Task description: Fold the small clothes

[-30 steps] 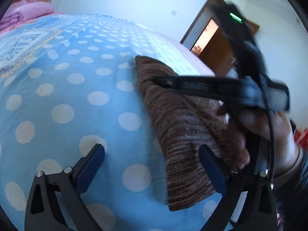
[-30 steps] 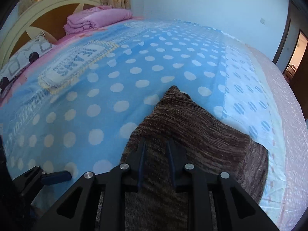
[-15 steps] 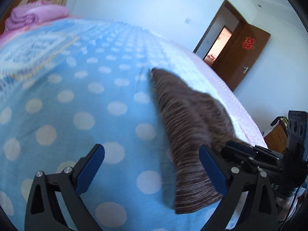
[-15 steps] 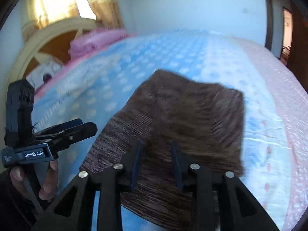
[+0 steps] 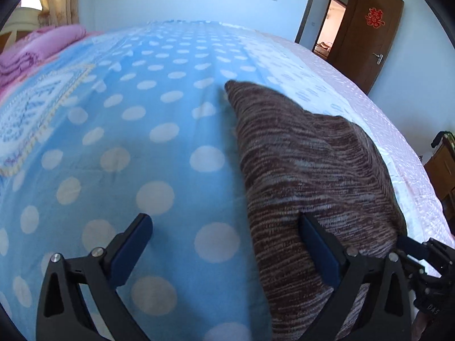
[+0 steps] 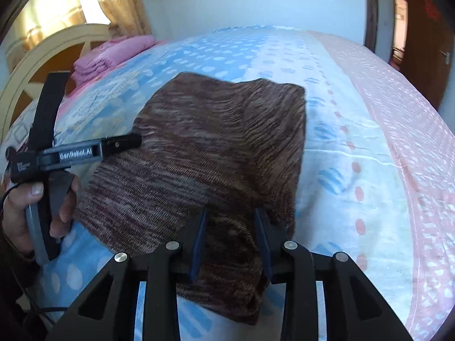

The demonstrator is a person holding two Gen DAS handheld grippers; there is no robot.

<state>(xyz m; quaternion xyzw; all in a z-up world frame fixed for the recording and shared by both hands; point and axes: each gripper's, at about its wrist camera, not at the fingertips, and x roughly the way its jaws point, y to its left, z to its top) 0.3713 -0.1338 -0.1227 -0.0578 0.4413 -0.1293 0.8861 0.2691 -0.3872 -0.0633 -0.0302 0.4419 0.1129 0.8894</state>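
Since the earlier frame the right hand-held gripper [image 6: 231, 241] has parted its fingers and drawn back toward the near edge of the brown knit garment [image 6: 216, 153]. The garment lies folded on the bed [image 5: 119, 142], over the blue dotted sheet. The right fingers stand slightly apart above the fabric, gripping nothing. The left hand-held gripper [image 5: 224, 253] is spread wide, 1 finger [image 5: 318, 253] over the garment's edge, empty. A hand [image 6: 37, 207] carries it.
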